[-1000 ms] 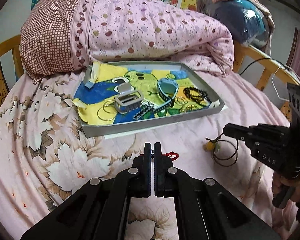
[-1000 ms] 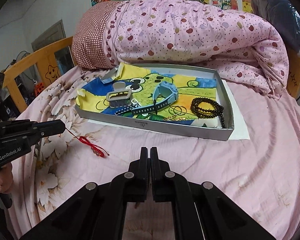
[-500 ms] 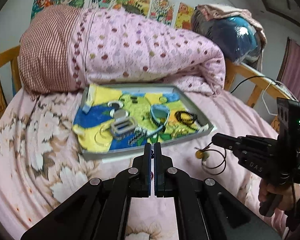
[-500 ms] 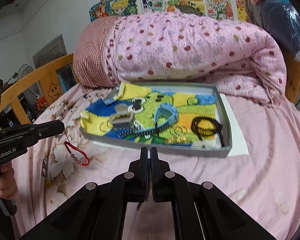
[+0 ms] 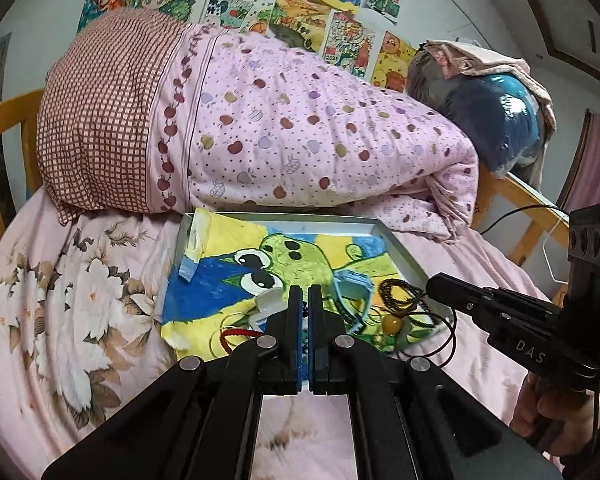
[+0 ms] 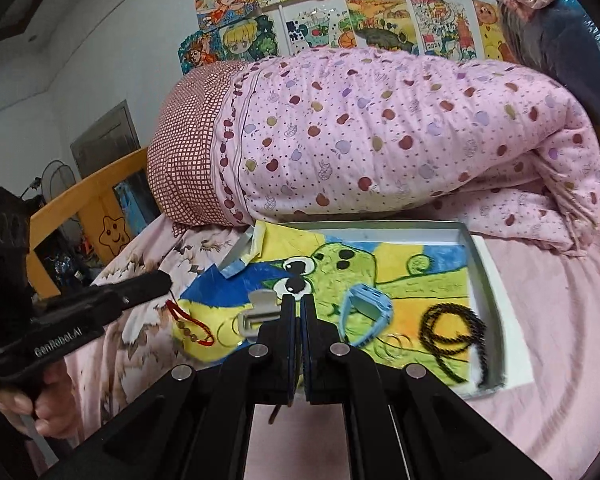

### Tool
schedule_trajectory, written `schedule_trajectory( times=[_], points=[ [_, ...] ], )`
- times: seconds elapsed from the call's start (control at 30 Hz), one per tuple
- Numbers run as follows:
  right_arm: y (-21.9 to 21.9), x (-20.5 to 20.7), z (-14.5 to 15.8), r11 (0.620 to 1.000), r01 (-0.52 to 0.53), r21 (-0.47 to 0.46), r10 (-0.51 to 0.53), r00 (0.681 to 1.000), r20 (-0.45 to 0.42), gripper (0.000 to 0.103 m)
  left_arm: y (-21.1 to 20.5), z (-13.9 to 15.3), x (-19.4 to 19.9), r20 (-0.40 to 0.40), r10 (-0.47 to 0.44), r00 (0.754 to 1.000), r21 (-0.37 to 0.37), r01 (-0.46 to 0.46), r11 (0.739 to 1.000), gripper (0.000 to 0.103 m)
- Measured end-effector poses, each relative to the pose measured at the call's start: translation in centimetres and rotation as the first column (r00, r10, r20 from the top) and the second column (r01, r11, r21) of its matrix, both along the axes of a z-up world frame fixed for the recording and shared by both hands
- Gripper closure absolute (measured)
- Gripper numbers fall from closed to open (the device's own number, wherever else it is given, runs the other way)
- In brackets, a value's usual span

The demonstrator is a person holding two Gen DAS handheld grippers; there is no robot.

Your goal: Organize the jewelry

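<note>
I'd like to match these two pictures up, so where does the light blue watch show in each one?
Left wrist view: the light blue watch lies in the tray, slightly right of the picture's middle.
Right wrist view: the watch lies in the tray, right of centre.
Shared landmark: the black bead string lies just right of the watch in both.

Left wrist view: rides behind its own black two-finger gripper (image 5: 304,300), looking forward and slightly down across the pink floral bedsheet (image 5: 60,300), close over the shallow grey tray lined with a frog drawing (image 5: 400,242).

Right wrist view: same arrangement from the tray's (image 6: 482,256) other side.

Shared: tray, rolled pink apple-print quilt (image 5: 300,136), cartoon posters on the wall (image 6: 340,24). Each view catches the opposite gripper.
</note>
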State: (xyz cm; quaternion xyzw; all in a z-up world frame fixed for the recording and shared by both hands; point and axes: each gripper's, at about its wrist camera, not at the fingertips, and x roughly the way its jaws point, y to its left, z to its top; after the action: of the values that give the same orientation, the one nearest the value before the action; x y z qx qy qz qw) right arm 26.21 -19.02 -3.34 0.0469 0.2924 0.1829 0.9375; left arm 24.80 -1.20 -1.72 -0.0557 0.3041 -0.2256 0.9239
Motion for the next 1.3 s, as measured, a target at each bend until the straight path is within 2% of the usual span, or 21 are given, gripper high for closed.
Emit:
schedule_trajectory(
  times=[0.23,0.47,0.73,1.1,1.17,1.27,1.3],
  points=[
    [1.4,3.0,-2.9,1.0,0.024,0.001,-0.024,0.998,-0.064,0.1,1.6,-3.3,2.1,-0.096,0.023,0.995,-0.023,-0.026,0.999,0.103],
    [1.3,3.6,-5.3,0.999,0.048,0.011,-0.046,0.993,-0.113,0.1,2.3,-5.4,2.9,-0.175,0.033,0.984,-0.028,-0.039,0.999,0.103],
    [1.0,3.6,-6.4,0.997,0.08,0.006,-0.078,0.988,-0.133,0.1,2.6,-6.5,3.5,-0.222,0.051,0.974,-0.015,-0.056,0.998,0.103],
    [1.0,3.1,-6.9,0.995,0.09,-0.036,-0.094,0.985,-0.145,0.099,2.5,-7.3,3.7,-0.243,0.077,0.967,0.029,-0.072,0.997,0.102],
    [0.9,3.0,-7.1,0.995,0.094,-0.042,-0.099,0.983,-0.152,0.096,2.6,-7.5,3.8,-0.255,0.084,0.963,0.032,-0.079,0.996,0.102],
    [0.4,2.6,-7.1,0.993,0.11,-0.037,-0.115,0.982,-0.149,0.073,2.9,-7.5,3.9,-0.26,0.091,0.961,0.022,-0.089,0.996,0.102],
    [0.2,2.3,-7.0,0.992,0.121,-0.034,-0.125,0.982,-0.142,0.063,2.8,-7.4,3.8,-0.258,0.094,0.962,0.023,-0.091,0.996,0.099]
  ],
)
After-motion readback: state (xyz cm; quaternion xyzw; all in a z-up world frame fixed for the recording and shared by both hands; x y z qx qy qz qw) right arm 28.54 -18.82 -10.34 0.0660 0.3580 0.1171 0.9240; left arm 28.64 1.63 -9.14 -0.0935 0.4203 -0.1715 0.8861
